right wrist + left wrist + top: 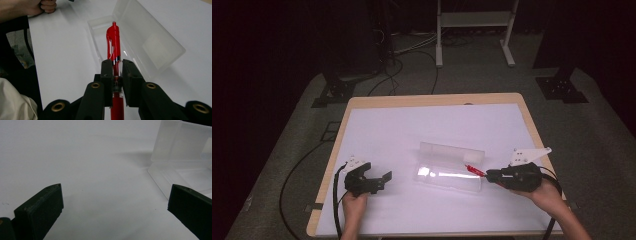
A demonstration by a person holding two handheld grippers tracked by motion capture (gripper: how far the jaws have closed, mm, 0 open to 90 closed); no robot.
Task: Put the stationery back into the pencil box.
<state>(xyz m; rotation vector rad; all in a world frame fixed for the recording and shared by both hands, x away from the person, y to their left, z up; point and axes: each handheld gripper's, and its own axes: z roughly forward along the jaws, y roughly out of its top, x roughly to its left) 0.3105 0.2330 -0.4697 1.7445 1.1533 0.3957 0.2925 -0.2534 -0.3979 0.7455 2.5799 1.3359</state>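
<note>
The bench (pixel 377 125) carried a white sheet, with a clear plastic pencil case (pixel 451 167) lying open near its middle, lid tilted up on the far side. The right gripper (pixel 491 175) sat at the right end of the case, its fingers (pixel 107 75) clamped on a red pen (pixel 113 42). The pen's clip end projected past the fingers over the open tray of the case. The left gripper (pixel 379 181) rested low over the sheet to the left of the case, well apart from it, fingers (pixel 42 207) spread wide and holding nothing. A hand (pixel 354 205) gripped it from the near edge.
</note>
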